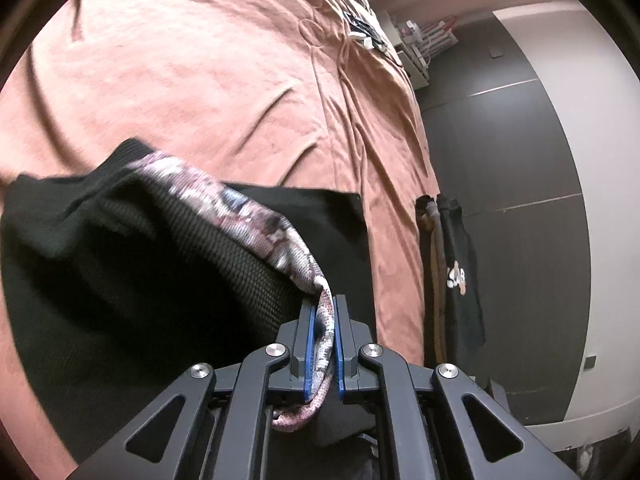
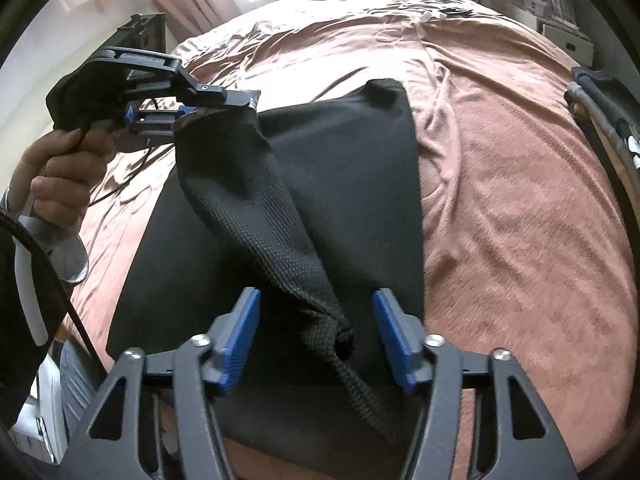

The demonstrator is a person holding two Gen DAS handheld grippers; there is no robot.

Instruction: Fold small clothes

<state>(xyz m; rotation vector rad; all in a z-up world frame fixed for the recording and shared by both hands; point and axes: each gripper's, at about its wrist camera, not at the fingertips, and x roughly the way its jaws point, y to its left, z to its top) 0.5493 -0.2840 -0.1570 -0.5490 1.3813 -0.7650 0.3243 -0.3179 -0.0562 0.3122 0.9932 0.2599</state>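
The left gripper (image 1: 324,336) is pressed together on the patterned waistband (image 1: 256,216) of a small black knit garment (image 1: 192,264), the pinkish-grey band squeezed between its blue pads (image 1: 309,344) and looping out below them. From the left wrist view the garment hangs away toward nine and ten o'clock, lifted off the bed, its ribbed black fabric sagging in a fold under the band.

In the right wrist view the same garment (image 2: 280,216) stretches as a dark twisted strip from the left gripper (image 2: 244,100) at ten o'clock down to the middle of the frame at six o'clock. The right gripper (image 2: 316,336) is spread wide, its blue pads (image 2: 240,336) standing well apart on either side of the garment's bunched lower end, which lies between them without being pinched. A bare hand (image 2: 64,168) grips the handle of the left gripper at nine o'clock.

Under the garment a flat black cloth (image 2: 360,152) lies spread on the bed, reaching toward twelve o'clock. The bed is covered by a wrinkled salmon-pink sheet (image 2: 520,220). At three o'clock in the left wrist view, dark clothing with a small light print (image 1: 460,272) hangs beside the bed's edge, against a dark panelled wall (image 1: 512,140).
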